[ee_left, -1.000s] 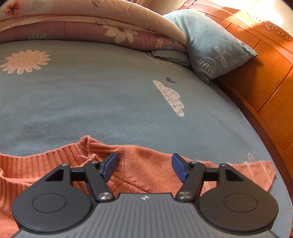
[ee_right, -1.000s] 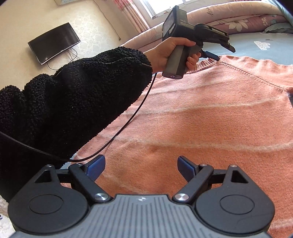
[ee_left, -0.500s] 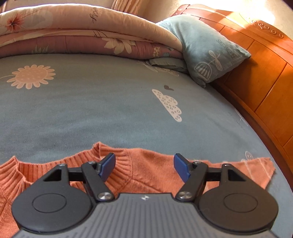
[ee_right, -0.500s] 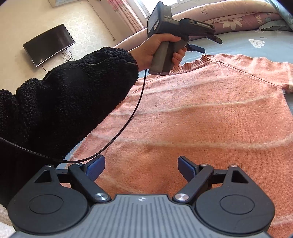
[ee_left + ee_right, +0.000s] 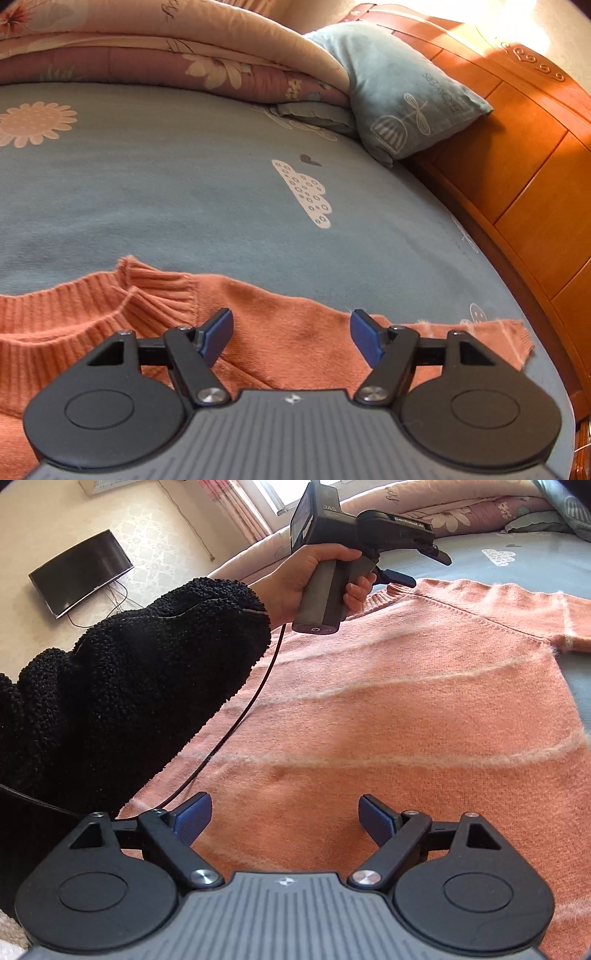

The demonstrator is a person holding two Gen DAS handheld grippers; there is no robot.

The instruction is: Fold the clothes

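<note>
Orange sweater [image 5: 406,709] lies flat on the bed sheet [image 5: 184,192], filling centre and right of the right wrist view; its ribbed collar [image 5: 159,288] sits at lower left of the left wrist view, one sleeve [image 5: 491,339] reaching toward lower right. Left gripper [image 5: 291,336]: fingers spread, nothing between them, positioned above the shoulder area beside the collar; contact w/ fabric cannot be determined. Right gripper [image 5: 284,819]: fingers spread, empty, over the lower body of the sweater. Left hand [image 5: 306,579] grips the tool handle at upper centre. Pillow [image 5: 399,92] at upper right against headboard [image 5: 535,147]; folded quilt [image 5: 166,48] along top.
</note>
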